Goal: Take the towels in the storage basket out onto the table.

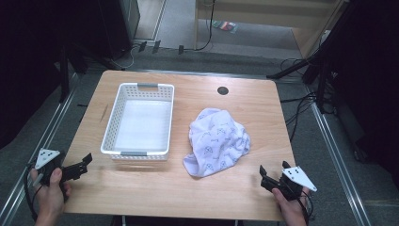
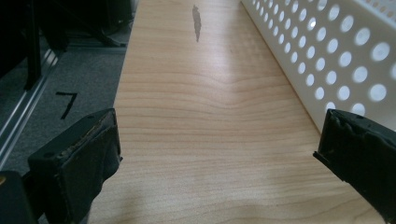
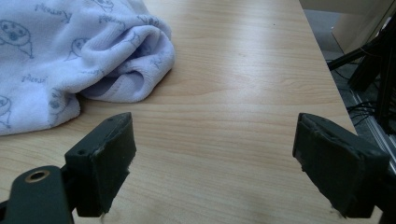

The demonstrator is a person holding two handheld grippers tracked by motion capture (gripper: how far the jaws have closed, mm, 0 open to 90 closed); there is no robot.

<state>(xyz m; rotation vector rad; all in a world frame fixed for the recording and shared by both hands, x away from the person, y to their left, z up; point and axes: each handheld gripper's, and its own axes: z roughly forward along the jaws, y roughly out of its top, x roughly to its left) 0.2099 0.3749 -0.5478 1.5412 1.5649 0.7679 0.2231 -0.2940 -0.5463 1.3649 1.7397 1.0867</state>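
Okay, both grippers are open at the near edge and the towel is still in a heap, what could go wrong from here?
The crumpled towel is loose and folded over itself, so the right gripper may pinch only one layer and leave the rest trailing on the table.

The left gripper sits close to the white basket; a swing inward could knock that light basket aside.

A dragged corner might snag on the basket's rim.

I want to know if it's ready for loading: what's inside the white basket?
The white basket holds nothing that the high view shows: its pale floor looks bare. The crumpled cloth lies on the table beside it.
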